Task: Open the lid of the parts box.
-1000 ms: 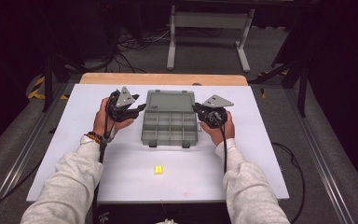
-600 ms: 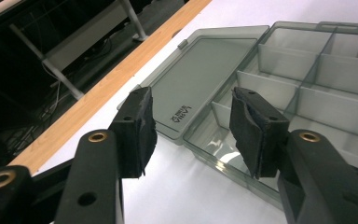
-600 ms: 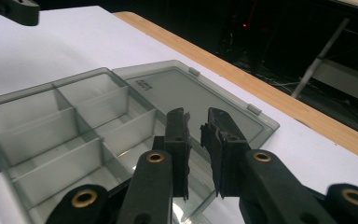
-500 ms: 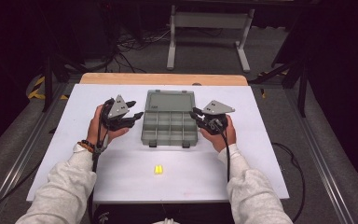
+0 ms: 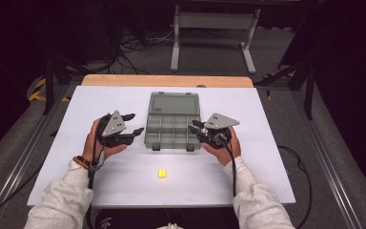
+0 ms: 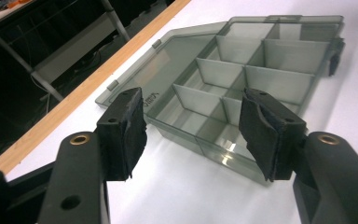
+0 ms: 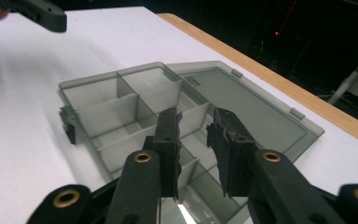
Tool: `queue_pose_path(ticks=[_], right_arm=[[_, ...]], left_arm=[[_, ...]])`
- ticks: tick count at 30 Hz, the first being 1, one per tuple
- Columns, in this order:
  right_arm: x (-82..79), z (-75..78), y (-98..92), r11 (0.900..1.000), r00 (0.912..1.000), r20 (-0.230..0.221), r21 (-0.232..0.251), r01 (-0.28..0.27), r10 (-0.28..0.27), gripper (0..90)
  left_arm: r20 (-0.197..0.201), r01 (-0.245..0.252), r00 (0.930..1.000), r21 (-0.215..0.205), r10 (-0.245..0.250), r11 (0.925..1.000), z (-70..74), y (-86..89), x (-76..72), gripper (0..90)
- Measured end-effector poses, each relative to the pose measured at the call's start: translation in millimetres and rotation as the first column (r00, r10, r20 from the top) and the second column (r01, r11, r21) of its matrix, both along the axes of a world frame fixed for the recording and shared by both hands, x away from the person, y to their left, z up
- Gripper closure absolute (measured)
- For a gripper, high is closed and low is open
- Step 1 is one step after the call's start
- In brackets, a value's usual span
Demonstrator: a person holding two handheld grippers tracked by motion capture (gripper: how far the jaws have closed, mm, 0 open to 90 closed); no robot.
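A person's two forearms in pale grey sleeves come in from the near edge of the white worktop (image 5: 267,119), one on each side of a smoke-grey compartment box (image 5: 173,128) that lies near the middle of the worktop with its flat lid folded back toward the far, wooden edge. The left hand (image 5: 97,143) rests low by the box's left side, palm turned inward, and carries the left gripper (image 5: 132,126) with its grey three-cornered plate on top and its tips aimed to the right at the box. In the left gripper view its jaws stand well apart with nothing between the black pads (image 6: 129,135); they have just been opening, and the divided tray sits beyond them, apart from both pads. The right hand (image 5: 225,145) mirrors this pose on the box's right side, wrist low, and the right gripper (image 5: 194,130) points left, its tips at the box's near right corner. In the right gripper view its jaws are at a narrow gap and hold nothing; they too have just been opening, and they hover over the tray's nearer compartments. A small yellow piece (image 5: 162,173) lies on the worktop nearer the person, between the two forearms and well apart from the box.
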State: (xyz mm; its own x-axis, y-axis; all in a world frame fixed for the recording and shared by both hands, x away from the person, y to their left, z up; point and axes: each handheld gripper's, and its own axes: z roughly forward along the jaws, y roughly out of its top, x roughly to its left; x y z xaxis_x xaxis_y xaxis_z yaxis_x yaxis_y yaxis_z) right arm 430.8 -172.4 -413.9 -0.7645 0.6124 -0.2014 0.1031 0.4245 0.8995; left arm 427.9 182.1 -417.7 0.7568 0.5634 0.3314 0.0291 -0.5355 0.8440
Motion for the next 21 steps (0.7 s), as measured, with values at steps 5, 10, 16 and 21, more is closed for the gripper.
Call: queue_pose_path(ticks=[5, 10, 16, 21], right_arm=[[-8.2, -1.8, -0.4, 0.999, 0.9992, -0.002, 0.014, -0.040, 0.040, 68.2], [-16.1, -6.7, 2.4, 0.997, 0.9971, -0.001, -0.005, -0.076, 0.076, 60.8], [-24.6, -12.9, 5.3, 0.992, 0.9920, -0.004, -0.024, -0.126, 0.126, 48.2], [-30.5, -19.1, 9.0, 0.984, 0.9841, -0.051, -0.047, -0.173, 0.170, 36.2]], left_arm=[[0.000, 0.012, 0.9999, -0.042, -0.012, 0.9991, -4.4, 10.0, -12.7, 39.3], [0.003, 0.033, 0.9995, -0.036, -0.033, 0.9988, -8.1, 13.6, -24.0, 36.0], [0.010, 0.048, 0.9988, -0.038, -0.048, 0.9981, -12.0, 16.6, -36.9, 30.9], [-0.001, 0.045, 0.9990, -0.051, -0.045, 0.9977, -20.3, 20.6, -47.5, 23.7]])
